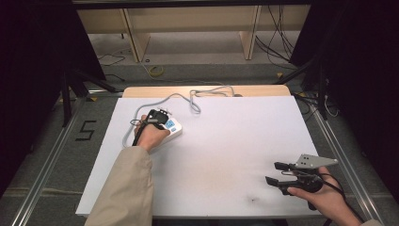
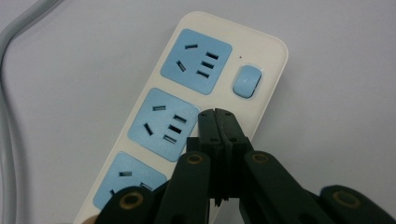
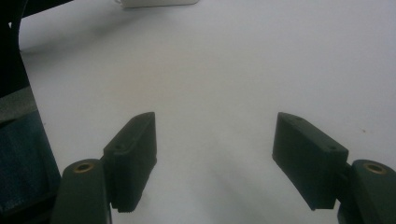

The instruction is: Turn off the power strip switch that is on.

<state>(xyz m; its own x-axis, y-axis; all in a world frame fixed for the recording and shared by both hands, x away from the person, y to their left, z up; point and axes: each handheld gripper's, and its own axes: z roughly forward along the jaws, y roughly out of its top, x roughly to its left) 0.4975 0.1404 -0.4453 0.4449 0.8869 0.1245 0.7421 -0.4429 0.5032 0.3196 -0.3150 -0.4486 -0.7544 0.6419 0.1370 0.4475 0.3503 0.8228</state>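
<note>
Power strip (image 2: 187, 116) near the table's (image 1: 226, 141) far-left corner: left gripper (image 2: 217, 116), jaws closed and empty, should press the blue switch (image 2: 246, 80) squarely; right gripper (image 3: 215, 154) waits wide open.

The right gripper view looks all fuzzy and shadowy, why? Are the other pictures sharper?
In the right gripper view the open right tool is soft-edged and casts faint grey shadows on the white table. The left gripper view is sharper: the power strip sockets and switch look crisp, the shut left tool slightly blurred. The high view is dim at the edges.

Cream power strip (image 2: 196, 107) — blue sockets, blue switch — flat on table.
</note>
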